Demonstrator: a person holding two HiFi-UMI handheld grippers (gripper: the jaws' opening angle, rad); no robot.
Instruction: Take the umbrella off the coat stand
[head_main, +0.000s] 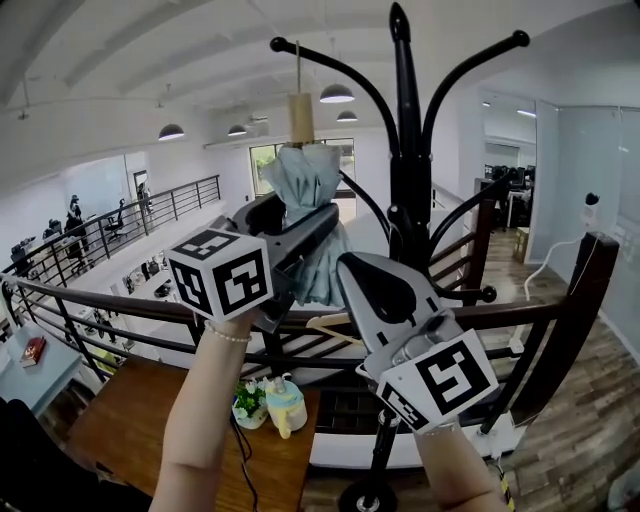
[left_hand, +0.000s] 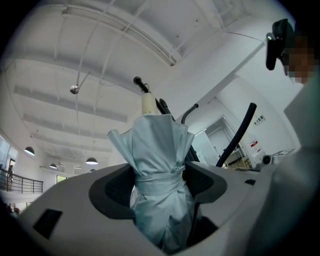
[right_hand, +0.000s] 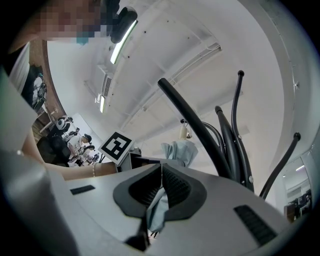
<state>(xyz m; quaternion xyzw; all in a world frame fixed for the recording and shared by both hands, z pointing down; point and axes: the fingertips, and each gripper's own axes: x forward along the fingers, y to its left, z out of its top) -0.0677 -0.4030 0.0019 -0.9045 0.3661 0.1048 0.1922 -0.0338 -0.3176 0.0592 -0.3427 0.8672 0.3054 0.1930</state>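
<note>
A folded pale blue umbrella (head_main: 305, 185) hangs by its wooden handle (head_main: 300, 115) and cord from an upper hook of the black coat stand (head_main: 405, 170). My left gripper (head_main: 312, 228) is shut on the umbrella's wrapped middle; in the left gripper view the umbrella (left_hand: 157, 160) fills the space between the jaws of that gripper (left_hand: 160, 187). My right gripper (head_main: 340, 268) sits just below and to the right. In the right gripper view, that gripper (right_hand: 161, 175) is shut, pinching a fold of the umbrella's fabric (right_hand: 156, 210).
A dark railing (head_main: 110, 300) runs behind the stand, with an open office floor below. A wooden table (head_main: 140, 420) beneath holds a small plant (head_main: 250, 402) and a bottle (head_main: 286, 405). The stand's other curved arms (head_main: 470, 70) fan out to the right.
</note>
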